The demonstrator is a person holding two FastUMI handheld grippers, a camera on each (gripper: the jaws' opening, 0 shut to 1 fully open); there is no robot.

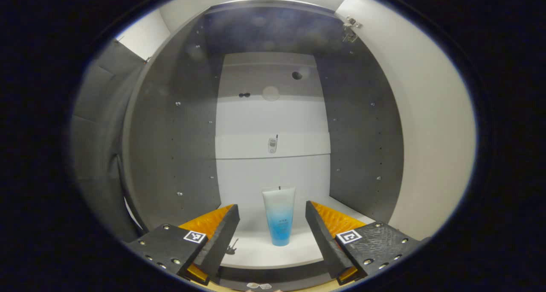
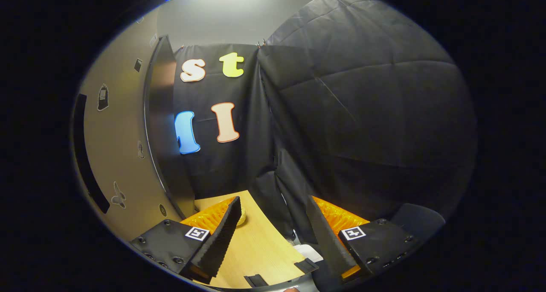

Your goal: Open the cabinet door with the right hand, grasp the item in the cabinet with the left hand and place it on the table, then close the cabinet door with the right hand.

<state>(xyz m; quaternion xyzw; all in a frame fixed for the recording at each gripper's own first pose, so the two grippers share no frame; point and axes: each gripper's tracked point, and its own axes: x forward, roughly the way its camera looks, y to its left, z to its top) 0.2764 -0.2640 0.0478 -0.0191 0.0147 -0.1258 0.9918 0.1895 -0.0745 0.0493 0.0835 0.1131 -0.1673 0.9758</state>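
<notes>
Left gripper [image 1: 272,223] is hanging released before the open cabinet [image 1: 170,155], fingers flanking the upright tube [image 1: 279,215] without touching. Right gripper [image 2: 273,230] is also hanging released, over the table edge [image 2: 273,240] beside the open door [image 2: 115,155].

Tube [image 1: 279,215]: smooth, glossy plastic. Cabinet [image 1: 170,147] walls matt, dark; shelf [image 1: 264,249] smooth, pale. Worktop [image 2: 256,249]: light wood grain, satin. My fingers [image 2: 219,236]: ridged, matt inner faces.
</notes>
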